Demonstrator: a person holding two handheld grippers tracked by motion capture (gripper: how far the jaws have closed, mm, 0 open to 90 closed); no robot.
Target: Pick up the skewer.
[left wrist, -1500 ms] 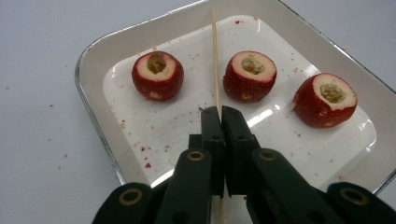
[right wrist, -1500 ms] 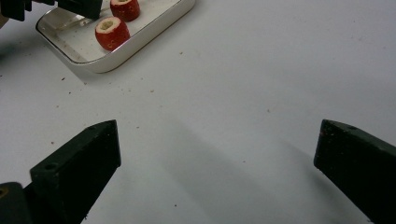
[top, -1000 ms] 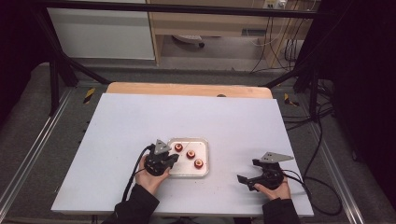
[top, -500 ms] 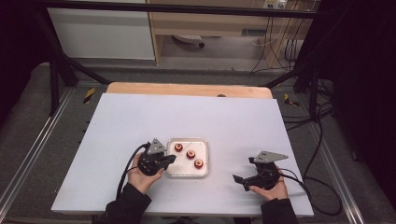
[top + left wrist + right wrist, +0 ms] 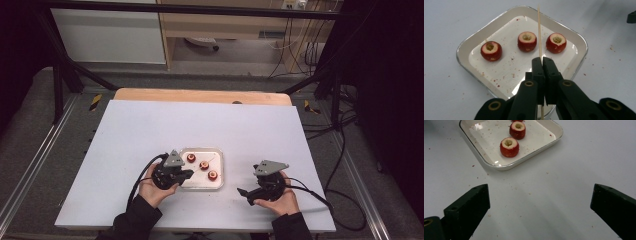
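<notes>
Wooden skewer (image 5: pixel 539 30) is clamped in the left tool (image 5: pixel 543 65), over the white tray (image 5: pixel 574 40) holding three cored red fruits on the tabletop (image 5: pixel 130 135). Aim the tip squarely at the middle fruit (image 5: pixel 527 41) and keep it level. Since earlier, this tool has drawn back slightly. The right tool (image 5: pixel 539 202) stays spread, empty.
</notes>
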